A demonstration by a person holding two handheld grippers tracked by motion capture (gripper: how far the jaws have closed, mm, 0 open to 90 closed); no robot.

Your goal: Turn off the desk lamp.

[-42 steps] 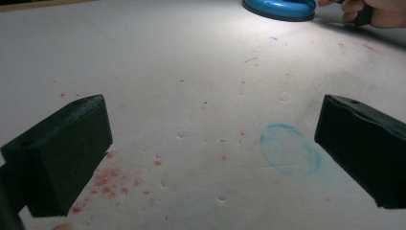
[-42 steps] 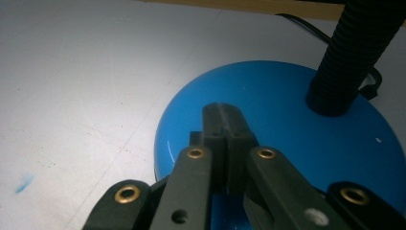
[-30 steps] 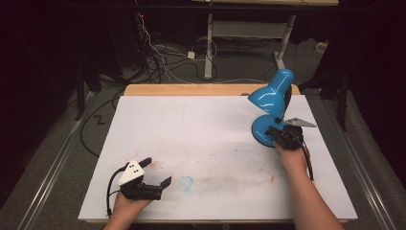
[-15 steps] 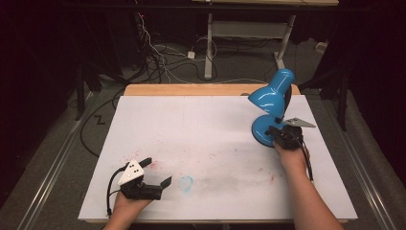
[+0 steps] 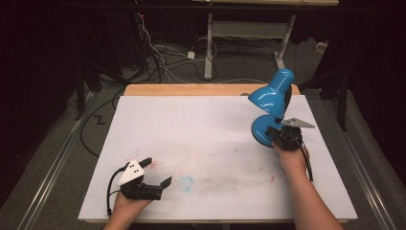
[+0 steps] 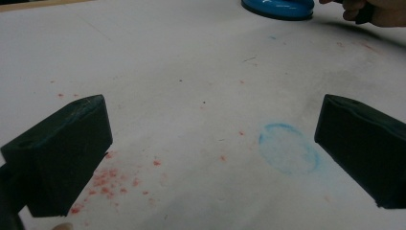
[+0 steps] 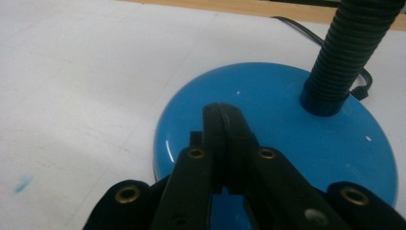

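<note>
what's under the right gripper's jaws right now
The round blue lamp base lies under the right gripper, whose jaws are pressed together over it. Whether the tips touch the base cannot be told; the white table cover lies beneath the base.

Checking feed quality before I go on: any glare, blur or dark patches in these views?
High view: the floor around the table is very dark, the lamp shade shows a bright highlight. Left gripper view: the near jaws are soft, the chalk ring reads fine. Right gripper view: small glints on the lamp base, gripper sharp.
</note>
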